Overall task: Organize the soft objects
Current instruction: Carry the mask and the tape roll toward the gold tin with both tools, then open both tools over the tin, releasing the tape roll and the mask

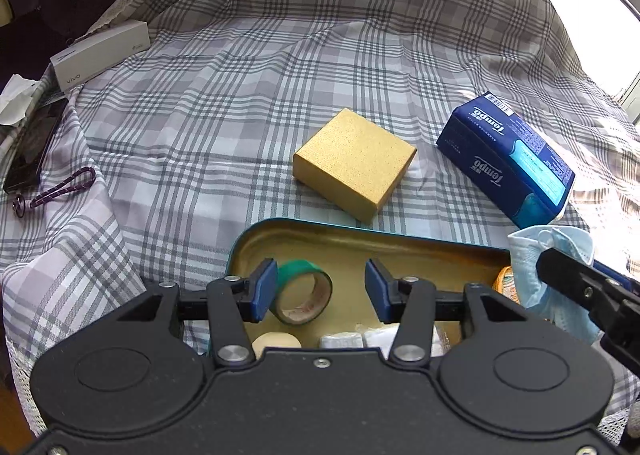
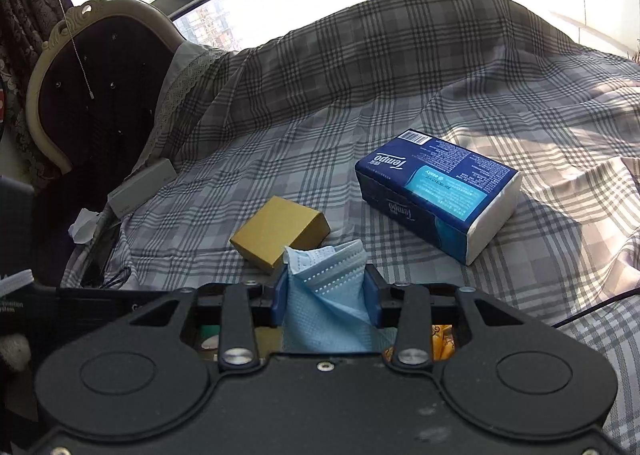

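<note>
My left gripper (image 1: 320, 291) hangs open over a teal tin tray (image 1: 360, 243) with a gold inside. A green tape roll (image 1: 306, 295) lies in the tray below, close to the left pad and not gripped. My right gripper (image 2: 326, 287) is shut on a crumpled light blue face mask (image 2: 324, 319). In the left wrist view it holds the mask (image 1: 532, 267) above the tray's right end. On the plaid bedcover (image 1: 240, 115) beyond the tray lie a yellow sponge block (image 1: 354, 163) and a blue Tempo tissue pack (image 1: 508, 159), also seen in the right wrist view as sponge (image 2: 280, 235) and pack (image 2: 436, 191).
The tray also holds white wrapped packets (image 1: 360, 339), a cream round thing (image 1: 276, 341) and an orange packet (image 1: 506, 279). At the far left are a white box (image 1: 100, 55), a dark phone (image 1: 32, 147) and a purple cord (image 1: 60, 187). A padded chair back (image 2: 100, 95) stands behind.
</note>
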The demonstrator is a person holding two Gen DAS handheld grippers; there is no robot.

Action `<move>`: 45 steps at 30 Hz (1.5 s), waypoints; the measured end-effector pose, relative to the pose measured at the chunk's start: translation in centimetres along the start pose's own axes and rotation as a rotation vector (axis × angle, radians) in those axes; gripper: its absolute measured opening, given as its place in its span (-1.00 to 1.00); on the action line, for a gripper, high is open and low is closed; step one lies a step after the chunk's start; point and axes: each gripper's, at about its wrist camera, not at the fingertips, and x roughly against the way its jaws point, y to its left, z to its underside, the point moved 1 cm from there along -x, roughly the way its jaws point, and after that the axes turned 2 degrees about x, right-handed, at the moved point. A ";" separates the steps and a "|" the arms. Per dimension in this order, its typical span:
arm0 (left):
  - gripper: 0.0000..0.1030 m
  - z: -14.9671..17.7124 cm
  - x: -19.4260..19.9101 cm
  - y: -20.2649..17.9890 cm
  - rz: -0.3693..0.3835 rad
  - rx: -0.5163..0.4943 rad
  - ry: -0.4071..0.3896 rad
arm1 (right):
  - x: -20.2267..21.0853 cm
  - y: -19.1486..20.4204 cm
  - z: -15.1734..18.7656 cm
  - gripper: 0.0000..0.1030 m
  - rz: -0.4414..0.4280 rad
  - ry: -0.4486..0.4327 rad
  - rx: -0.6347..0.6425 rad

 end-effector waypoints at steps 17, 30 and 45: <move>-0.06 2.5 1.3 1.1 -0.045 0.052 -0.012 | -0.3 2.8 1.3 -0.19 0.001 0.050 0.081; -0.06 2.9 1.0 0.8 -0.088 0.046 -0.003 | -0.6 2.2 1.3 -0.08 -0.002 0.056 0.057; -0.05 3.1 1.2 0.6 -0.110 0.033 -0.011 | -0.6 2.0 1.3 0.24 0.003 0.048 0.054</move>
